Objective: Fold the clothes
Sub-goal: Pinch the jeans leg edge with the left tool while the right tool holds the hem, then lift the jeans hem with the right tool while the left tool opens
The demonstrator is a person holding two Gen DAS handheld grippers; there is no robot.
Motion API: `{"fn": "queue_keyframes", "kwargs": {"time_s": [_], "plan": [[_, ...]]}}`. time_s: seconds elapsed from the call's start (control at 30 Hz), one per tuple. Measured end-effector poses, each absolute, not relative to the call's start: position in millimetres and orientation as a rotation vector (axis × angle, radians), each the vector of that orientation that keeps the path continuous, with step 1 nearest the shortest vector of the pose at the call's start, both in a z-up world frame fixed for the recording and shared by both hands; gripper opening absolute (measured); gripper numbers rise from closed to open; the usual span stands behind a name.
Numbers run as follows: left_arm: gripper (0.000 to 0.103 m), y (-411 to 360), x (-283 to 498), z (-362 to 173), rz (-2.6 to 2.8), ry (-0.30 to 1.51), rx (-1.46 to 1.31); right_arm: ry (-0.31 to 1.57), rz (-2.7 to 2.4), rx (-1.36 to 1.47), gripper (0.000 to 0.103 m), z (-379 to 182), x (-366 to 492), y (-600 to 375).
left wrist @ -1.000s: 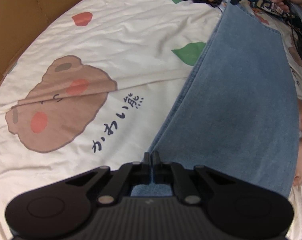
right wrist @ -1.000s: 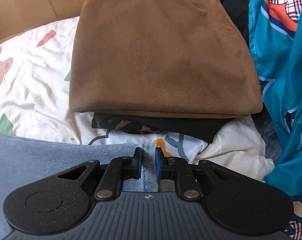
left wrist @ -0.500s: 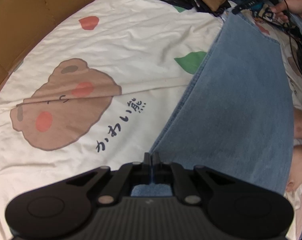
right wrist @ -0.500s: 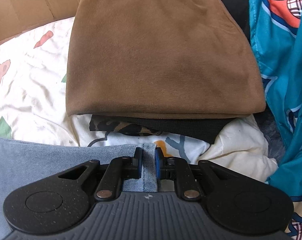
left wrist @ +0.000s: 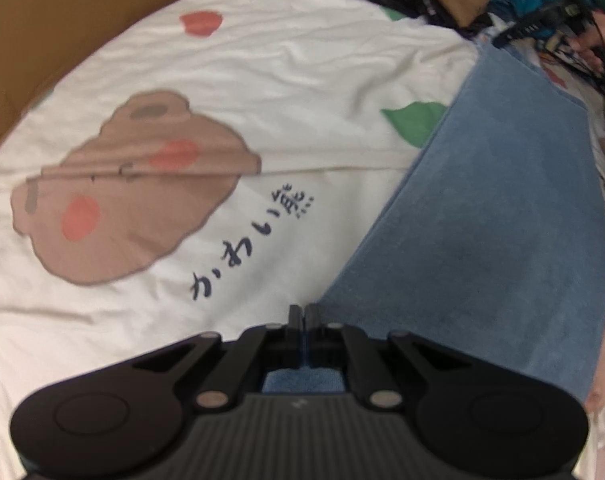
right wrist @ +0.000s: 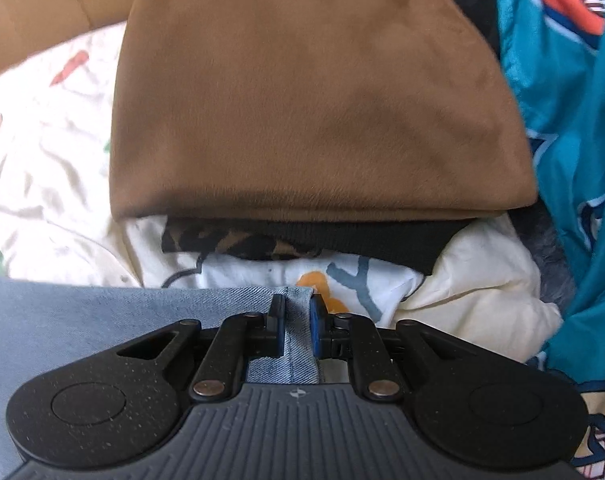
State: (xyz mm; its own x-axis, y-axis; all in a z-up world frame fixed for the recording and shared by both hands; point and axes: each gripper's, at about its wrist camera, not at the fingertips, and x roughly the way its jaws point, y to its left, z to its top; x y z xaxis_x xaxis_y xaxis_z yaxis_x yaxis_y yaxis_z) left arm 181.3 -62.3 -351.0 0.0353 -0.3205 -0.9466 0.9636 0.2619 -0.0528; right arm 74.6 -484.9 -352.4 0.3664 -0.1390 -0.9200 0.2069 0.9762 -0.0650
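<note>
Denim garment (left wrist: 498,208) lies stretched over a cream bear-print bedsheet (left wrist: 286,80), one corner pinched in the left tongs (left wrist: 303,314), whose jaws are pressed tight together on the cloth. Right tongs (right wrist: 296,306) clamp a stitched hem of the same denim. Just beyond them sits a folded brown garment (right wrist: 314,92) atop a black one (right wrist: 366,240), with teal fabric (right wrist: 570,120) to the right.

Home bedroom: a cream bedsheet (left wrist: 302,80) printed with a cartoon bear is covering a bed. Folded clothes, a brown garment (right wrist: 314,100) on top, are sitting on the sheet; cardboard (left wrist: 42,32) is lining its far edge.
</note>
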Motion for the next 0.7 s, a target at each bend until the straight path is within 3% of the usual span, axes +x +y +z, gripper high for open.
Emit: {"fn": "queue_keyframes", "kwargs": {"time_s": [0.2, 0.27, 0.5, 0.7], "plan": [[0.003, -49.6, 178.5, -336.2, -1.083, 1.063, 0.757, 1.177, -0.208, 0.148, 0.017, -346.5, 71.4, -497.2], [0.004, -38.1, 179.3, -326.2, -1.052, 1.055, 0.751, 1.167, -0.203, 0.174, 0.024, -339.5, 65.2, -502.2], [0.007, 30.0, 193.2, -295.9, -0.864, 1.089, 0.686, 1.135, -0.169, 0.203, 0.027, -321.5, 37.1, -509.4], [0.008, 67.2, 198.4, -303.2, -0.733, 1.155, 0.654, 1.161, -0.152, 0.210, 0.027, -326.2, 18.6, -508.6]]}}
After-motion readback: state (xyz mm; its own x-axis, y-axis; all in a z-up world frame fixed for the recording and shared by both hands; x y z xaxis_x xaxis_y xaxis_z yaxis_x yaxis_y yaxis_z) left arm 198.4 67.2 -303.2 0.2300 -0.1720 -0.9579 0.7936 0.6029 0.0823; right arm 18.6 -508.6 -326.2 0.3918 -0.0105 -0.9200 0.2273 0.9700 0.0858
